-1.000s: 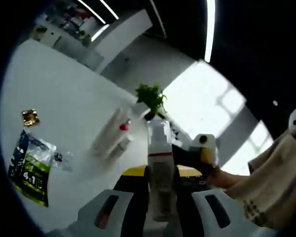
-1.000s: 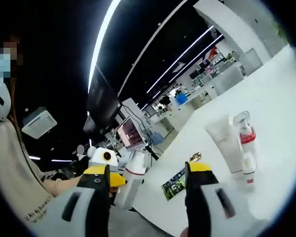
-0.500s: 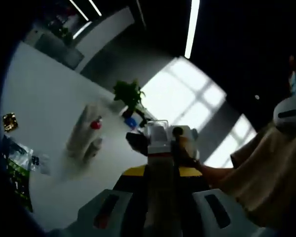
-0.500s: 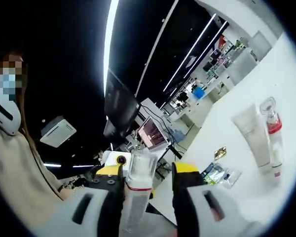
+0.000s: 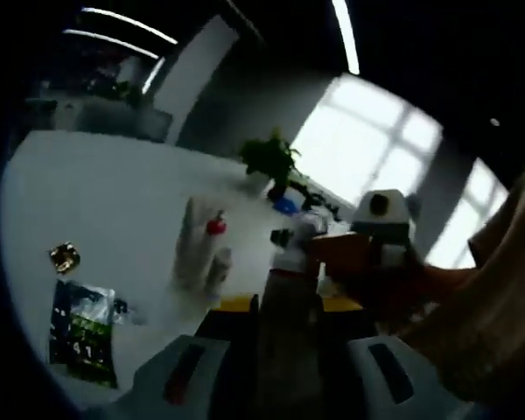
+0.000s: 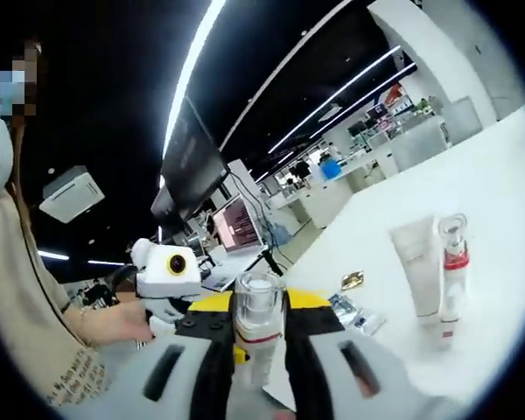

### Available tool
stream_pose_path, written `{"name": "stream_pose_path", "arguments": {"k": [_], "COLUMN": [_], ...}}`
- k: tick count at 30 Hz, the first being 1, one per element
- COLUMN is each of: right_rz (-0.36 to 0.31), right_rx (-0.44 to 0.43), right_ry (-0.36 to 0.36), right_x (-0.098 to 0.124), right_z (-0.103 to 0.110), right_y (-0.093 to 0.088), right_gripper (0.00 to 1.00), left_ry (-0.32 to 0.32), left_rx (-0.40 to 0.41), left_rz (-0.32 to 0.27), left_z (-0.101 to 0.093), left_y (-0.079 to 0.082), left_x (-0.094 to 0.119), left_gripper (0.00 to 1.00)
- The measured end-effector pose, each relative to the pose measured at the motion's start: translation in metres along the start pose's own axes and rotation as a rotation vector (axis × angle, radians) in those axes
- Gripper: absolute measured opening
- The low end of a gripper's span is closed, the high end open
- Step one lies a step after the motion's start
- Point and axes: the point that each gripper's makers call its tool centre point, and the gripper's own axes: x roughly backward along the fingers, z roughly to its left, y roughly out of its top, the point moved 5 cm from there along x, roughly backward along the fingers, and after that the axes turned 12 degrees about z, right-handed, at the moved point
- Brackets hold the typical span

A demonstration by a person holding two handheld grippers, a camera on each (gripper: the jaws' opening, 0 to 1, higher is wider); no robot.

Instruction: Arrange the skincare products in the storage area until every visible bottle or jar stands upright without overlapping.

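**Both grippers on one clear bottle above the white table**

In the right gripper view, the right gripper (image 6: 258,346) has its two yellow-tipped black jaws closed in on a clear plastic bottle with a red band below its transparent cap (image 6: 257,324). The bottle stands upright between the jaws, its cap rising above the yellow tips. Just to the left, the left gripper (image 6: 171,302) comes in with a person's hand (image 6: 114,322) around it, right beside the bottle.

In the left gripper view, the same bottle (image 5: 289,302) sits blurred between the left gripper's (image 5: 284,328) own jaws, which press against its sides; the red band shows just above the yellow tips. The right gripper (image 5: 372,262) sits directly behind the bottle, with the person's beige sleeve (image 5: 472,324) at the right.

On the white table (image 6: 499,192), well apart from the held bottle, a white squeeze tube (image 6: 415,262) lies flat. Touching its side lies a slim white bottle with a red collar and clear cap (image 6: 451,276), also on its side. Nearer the table's front edge rest a small gold foil sachet (image 6: 352,280) and, just beside it, a dark green printed sachet with clear wrapping (image 6: 354,313). The left gripper view shows the tube (image 5: 191,249), the slim bottle (image 5: 217,254), the gold sachet (image 5: 65,257) and the green sachet (image 5: 83,331) likewise, with a green potted plant (image 5: 269,162) at the table's far edge.
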Motion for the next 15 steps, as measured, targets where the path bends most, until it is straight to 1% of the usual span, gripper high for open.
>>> {"name": "stream_pose_path", "arguments": {"k": [1,3,4,6,7,8,10,11,12,14,15], "right_rz": [0.003,-0.001,-0.003,-0.008,-0.004,-0.001,0.025,0.028,0.048,0.087,0.104], "right_rx": [-0.002,-0.005,-0.012,-0.056,-0.055,-0.054,-0.027,-0.032,-0.009,0.08,0.131], "right_ry": [-0.007,-0.053,-0.064,-0.093,-0.092,-0.095,-0.109,-0.11,-0.117,-0.126,-0.118], "right_x": [-0.001,-0.003,-0.003,-0.004,-0.005,-0.006,-0.007,-0.008,-0.009,-0.01,-0.011], "right_z": [0.002,0.003,0.004,0.004,0.006,0.008,0.011,0.013,0.016,0.019,0.022], "right_y": [-0.001,0.0,0.001,0.002,0.002,0.001,-0.002,-0.002,-0.004,-0.004,-0.003], "right_gripper": [0.19,0.19,0.19,0.19,0.19,0.19,0.19,0.19,0.19,0.19,0.19], "left_ry": [0.042,0.128,0.164,0.237,0.295,0.337,0.398,0.437,0.45,0.43,0.393], "left_rx": [-0.023,-0.073,-0.093,-0.114,-0.138,-0.168,-0.265,-0.282,-0.278,-0.251,-0.175], "left_rz": [0.009,0.037,0.047,0.065,0.077,0.082,0.116,0.127,0.136,0.15,0.138], "left_z": [0.0,-0.001,-0.001,-0.002,-0.003,-0.003,-0.004,-0.004,-0.003,-0.002,-0.001], "left_y": [0.001,0.001,0.002,0.003,0.003,0.002,-0.001,-0.003,-0.004,-0.006,-0.008], "left_x": [0.0,0.0,0.0,-0.001,0.0,0.001,0.003,0.004,0.004,0.002,0.001], "left_gripper": [0.22,0.21,0.21,0.21,0.21,0.21,0.2,0.19,0.19,0.19,0.19]}}
